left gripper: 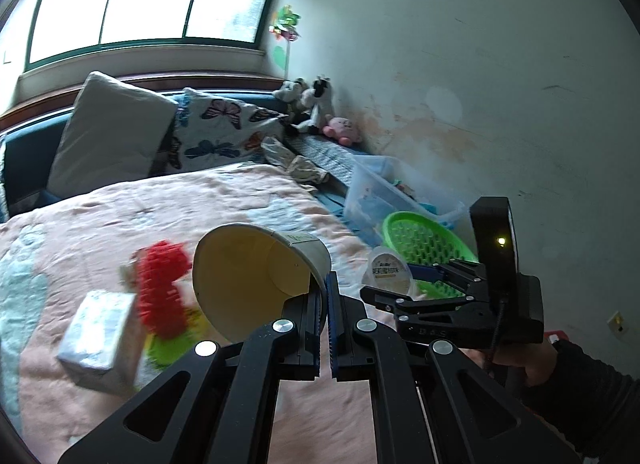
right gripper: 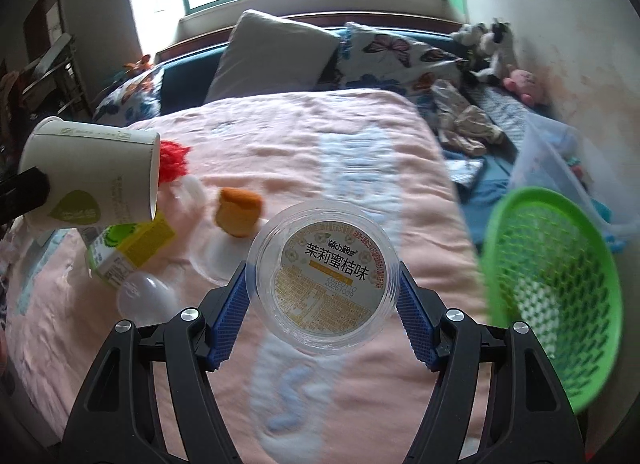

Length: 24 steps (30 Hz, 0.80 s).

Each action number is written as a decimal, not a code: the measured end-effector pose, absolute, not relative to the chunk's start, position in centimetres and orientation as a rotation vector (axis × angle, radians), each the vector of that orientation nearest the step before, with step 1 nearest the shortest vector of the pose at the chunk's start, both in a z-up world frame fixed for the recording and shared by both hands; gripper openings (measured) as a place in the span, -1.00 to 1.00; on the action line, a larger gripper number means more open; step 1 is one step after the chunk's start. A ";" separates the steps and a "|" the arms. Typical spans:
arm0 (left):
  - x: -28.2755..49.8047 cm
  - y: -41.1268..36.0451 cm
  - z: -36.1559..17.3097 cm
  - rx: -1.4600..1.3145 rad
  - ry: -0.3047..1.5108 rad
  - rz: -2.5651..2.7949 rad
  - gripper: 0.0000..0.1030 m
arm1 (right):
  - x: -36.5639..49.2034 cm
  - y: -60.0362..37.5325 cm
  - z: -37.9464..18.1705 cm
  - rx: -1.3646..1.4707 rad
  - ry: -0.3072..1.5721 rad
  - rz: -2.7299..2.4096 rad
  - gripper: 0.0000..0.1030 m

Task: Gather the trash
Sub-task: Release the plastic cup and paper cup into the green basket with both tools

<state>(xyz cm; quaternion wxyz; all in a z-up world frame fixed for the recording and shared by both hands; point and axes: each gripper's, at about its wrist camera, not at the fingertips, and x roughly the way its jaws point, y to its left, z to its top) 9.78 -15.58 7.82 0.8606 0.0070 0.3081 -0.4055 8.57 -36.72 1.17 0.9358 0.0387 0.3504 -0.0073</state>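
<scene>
Trash is shown lifted above a pink, nubby blanket point(right gripper: 320, 136) on a bed. A paper cup point(left gripper: 256, 272), cream inside and white outside, cylindrical and tipped on its side, is pinched by its rim wall between the closed fingers of the left gripper point(left gripper: 328, 304); the ribbed blue pads point(left gripper: 331, 296) are nearly touching, with only the thin cup wall between them. A clear, round plastic tub point(right gripper: 324, 276) with a printed foil lid is clamped across its width between the blue ribbed pads point(right gripper: 230, 312) of the right gripper point(right gripper: 320, 316), whose jaws are held partly apart by the tub. Both grippers are angled downward over the bed. The right gripper is held by a hand point(left gripper: 520, 360) in a dark sleeve, just beside a green, perforated plastic basket point(right gripper: 560, 284). A small carton point(right gripper: 132, 248), a red brick toy point(left gripper: 164, 284), a silvery box point(left gripper: 100, 344) and clear plastic pieces point(right gripper: 148, 296) are seen lying on the blanket.
</scene>
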 end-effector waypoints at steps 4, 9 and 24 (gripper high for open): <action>9.5 -19.1 8.0 0.031 0.654 -0.903 -0.93 | 6.6 -40.9 1.3 0.115 0.716 -0.099 0.35; 9.2 -24.1 7.9 0.058 0.675 -0.983 -0.93 | 4.6 -45.7 0.7 0.146 0.728 -0.212 0.35; 8.8 -36.8 5.5 0.173 0.757 -1.102 -0.93 | 1.8 -54.7 -4.2 0.266 0.826 -0.381 0.37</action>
